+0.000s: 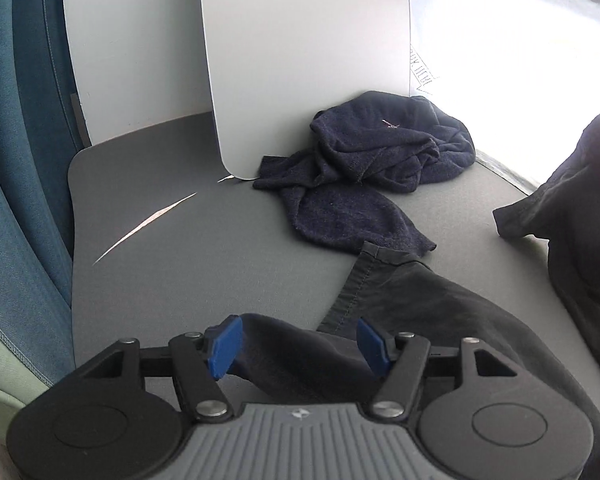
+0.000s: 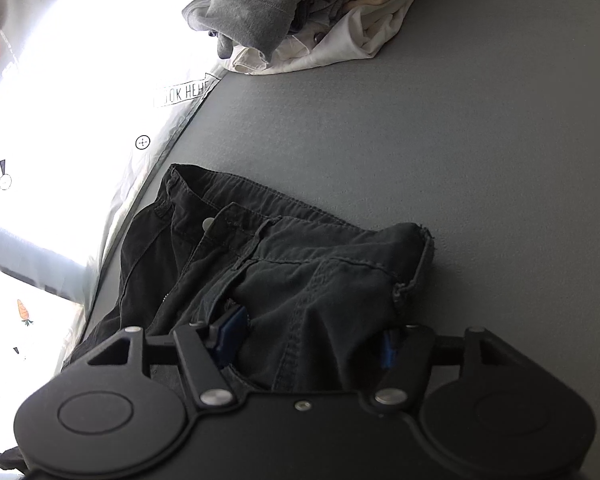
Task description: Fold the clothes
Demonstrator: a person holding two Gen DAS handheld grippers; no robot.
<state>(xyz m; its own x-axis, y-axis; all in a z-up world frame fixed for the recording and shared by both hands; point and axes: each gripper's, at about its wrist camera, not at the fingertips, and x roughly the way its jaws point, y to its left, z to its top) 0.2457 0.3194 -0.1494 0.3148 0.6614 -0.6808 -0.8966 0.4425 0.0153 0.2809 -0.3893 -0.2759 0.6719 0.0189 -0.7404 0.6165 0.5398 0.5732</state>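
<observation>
Dark grey cotton trousers (image 2: 284, 256) lie rumpled on grey counter (image 2: 420, 140) | left tool (image 1: 298, 346) wide, fabric loose between pads | right tool (image 2: 310, 340) bunching the waist cloth | risk: right grip takes too little cloth, so the waist may slip.

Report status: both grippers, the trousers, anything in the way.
Left gripper open, trouser leg loose between pads. Right gripper astride bunched waist of trousers, grip unclear. Navy garment crumpled ahead, laundry pile beyond.
</observation>
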